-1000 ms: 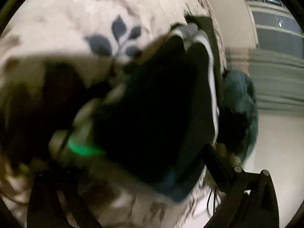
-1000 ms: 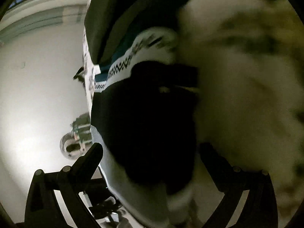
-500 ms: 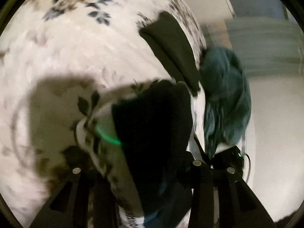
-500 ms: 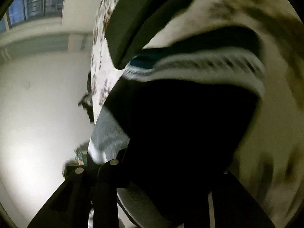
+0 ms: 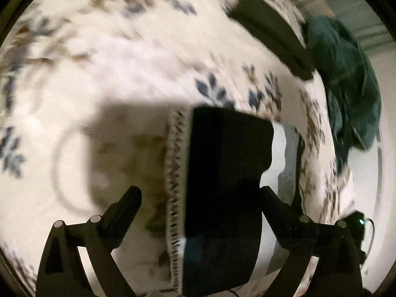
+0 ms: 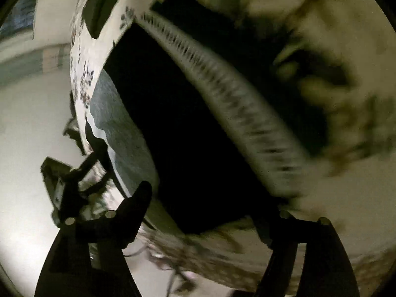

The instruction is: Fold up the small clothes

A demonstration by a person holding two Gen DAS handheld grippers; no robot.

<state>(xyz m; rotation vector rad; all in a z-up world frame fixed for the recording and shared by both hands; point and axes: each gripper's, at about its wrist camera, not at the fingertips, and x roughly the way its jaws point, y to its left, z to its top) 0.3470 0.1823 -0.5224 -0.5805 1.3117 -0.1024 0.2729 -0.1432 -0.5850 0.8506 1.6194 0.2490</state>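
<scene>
Fingers spread wide on both: left gripper (image 5: 198, 198) and right gripper (image 6: 208, 200) are hovering over one dark garment (image 5: 222, 185) with a patterned waistband (image 5: 175, 173), gripping nothing. It's lying flat on the floral bedspread (image 5: 148, 61), presumably released mid-fold (blur is hiding details). Two other garments are waiting beyond: folded dark piece (image 5: 269, 32), crumpled teal one (image 5: 346, 79).

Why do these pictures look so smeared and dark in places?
Left wrist view: motion blur smears the floral bedspread, and a hard shadow falls beside the black garment. Right wrist view: the garment's patterned band streaks with blur. Both views curve at the rim from the fisheye lens.
</scene>
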